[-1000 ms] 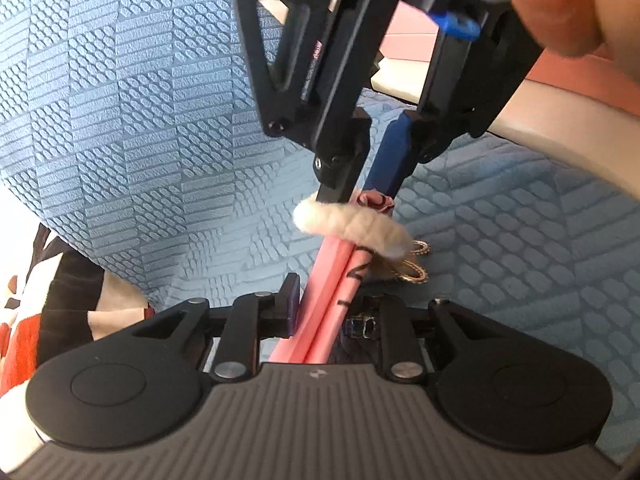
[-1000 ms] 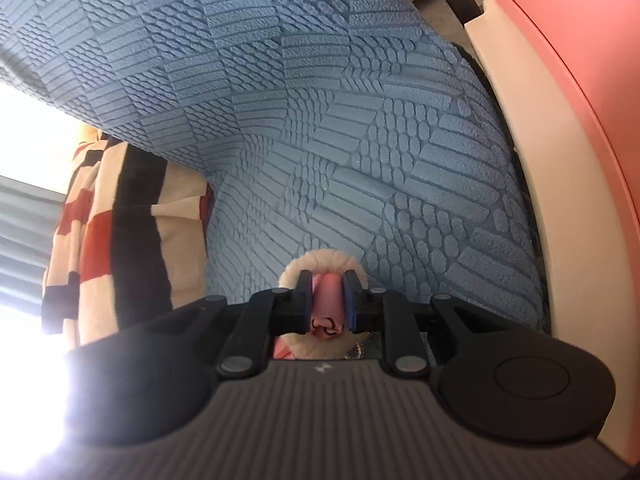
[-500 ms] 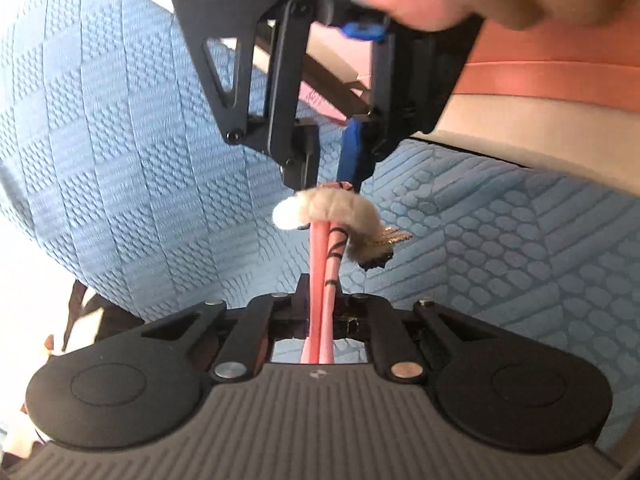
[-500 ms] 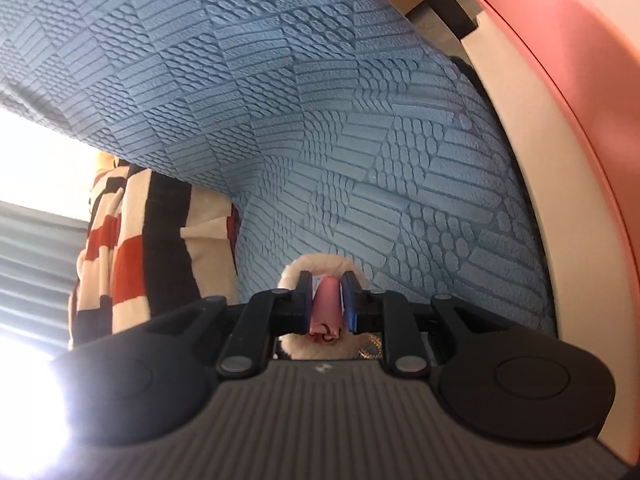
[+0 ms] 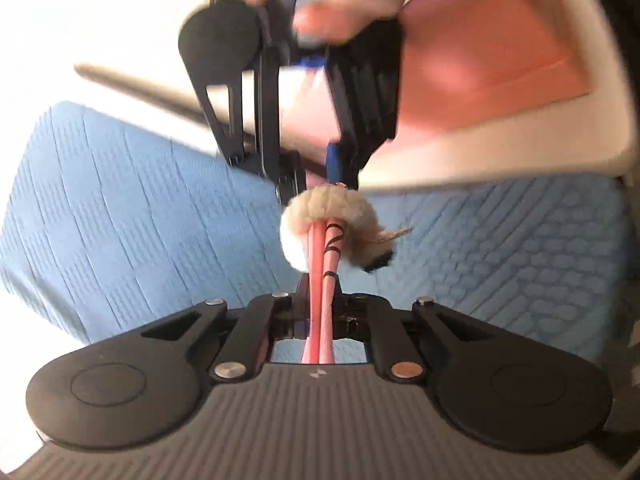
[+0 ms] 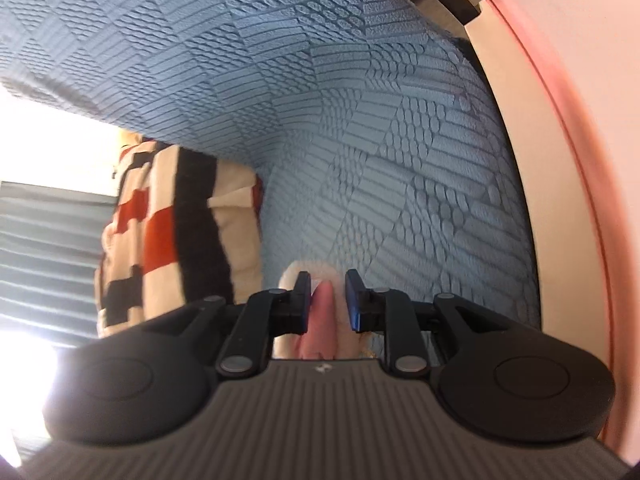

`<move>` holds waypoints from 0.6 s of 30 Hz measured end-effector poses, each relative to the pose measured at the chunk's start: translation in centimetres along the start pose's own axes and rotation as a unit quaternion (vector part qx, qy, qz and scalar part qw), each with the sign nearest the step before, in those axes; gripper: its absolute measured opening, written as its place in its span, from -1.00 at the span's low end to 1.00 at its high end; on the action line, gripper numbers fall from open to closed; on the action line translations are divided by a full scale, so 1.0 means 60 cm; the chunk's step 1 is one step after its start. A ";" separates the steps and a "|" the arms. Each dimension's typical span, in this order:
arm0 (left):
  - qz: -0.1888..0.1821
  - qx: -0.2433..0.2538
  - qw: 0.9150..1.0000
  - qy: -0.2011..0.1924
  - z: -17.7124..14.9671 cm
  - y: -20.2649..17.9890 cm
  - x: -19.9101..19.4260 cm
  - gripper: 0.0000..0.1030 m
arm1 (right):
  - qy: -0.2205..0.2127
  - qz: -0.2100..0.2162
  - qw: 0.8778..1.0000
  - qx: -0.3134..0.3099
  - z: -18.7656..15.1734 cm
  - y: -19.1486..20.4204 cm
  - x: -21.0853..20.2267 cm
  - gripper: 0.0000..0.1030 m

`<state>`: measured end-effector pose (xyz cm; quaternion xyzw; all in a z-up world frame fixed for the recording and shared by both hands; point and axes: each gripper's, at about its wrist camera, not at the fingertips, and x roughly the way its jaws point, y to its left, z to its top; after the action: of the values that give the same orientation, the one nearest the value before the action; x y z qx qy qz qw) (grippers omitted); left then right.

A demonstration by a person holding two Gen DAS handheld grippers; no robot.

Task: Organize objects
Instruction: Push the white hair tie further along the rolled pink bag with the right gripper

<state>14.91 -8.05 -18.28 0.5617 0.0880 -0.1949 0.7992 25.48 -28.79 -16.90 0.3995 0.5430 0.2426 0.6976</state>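
My left gripper (image 5: 318, 300) is shut on a pink strap (image 5: 320, 276) with black marks, held above the blue quilted cover (image 5: 120, 208). A fluffy cream scrunchie (image 5: 328, 220) with a brown tassel is threaded on the strap's far end. My right gripper (image 5: 316, 168) stands just beyond the scrunchie, held by a hand. In the right wrist view the right gripper (image 6: 327, 292) has its jaws slightly apart, with the pink strap end (image 6: 322, 312) and the scrunchie (image 6: 296, 276) between them, not squeezed.
A cream and pink headboard (image 5: 480, 92) borders the blue cover (image 6: 360, 120) on the right. A red, black and cream checked blanket (image 6: 168, 236) lies at the cover's left edge. A dark rail (image 5: 140, 88) crosses behind.
The right gripper's jaws have parted off the pink strap end they were squeezing. Both grippers have tilted upward, lifting the strap and scrunchie.
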 end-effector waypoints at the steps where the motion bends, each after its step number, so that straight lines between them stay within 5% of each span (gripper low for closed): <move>1: 0.004 0.016 1.000 -0.026 0.002 -0.004 -0.017 -0.85 | 0.005 0.004 1.000 -0.005 -0.004 0.000 -0.010 -0.56; 5: 0.004 0.073 0.994 -0.075 -0.002 -0.025 -0.047 -0.84 | -0.018 0.004 1.000 -0.001 -0.029 -0.005 -0.051 -0.56; 18: 0.007 -0.021 0.999 -0.032 -0.004 0.023 -0.014 -0.83 | -0.052 0.009 0.998 0.029 -0.043 -0.005 -0.058 -0.40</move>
<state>14.72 -7.25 -16.89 0.5390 0.0626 -0.2056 0.8144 21.99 -30.89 -15.39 0.4365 0.5091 0.2116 0.7109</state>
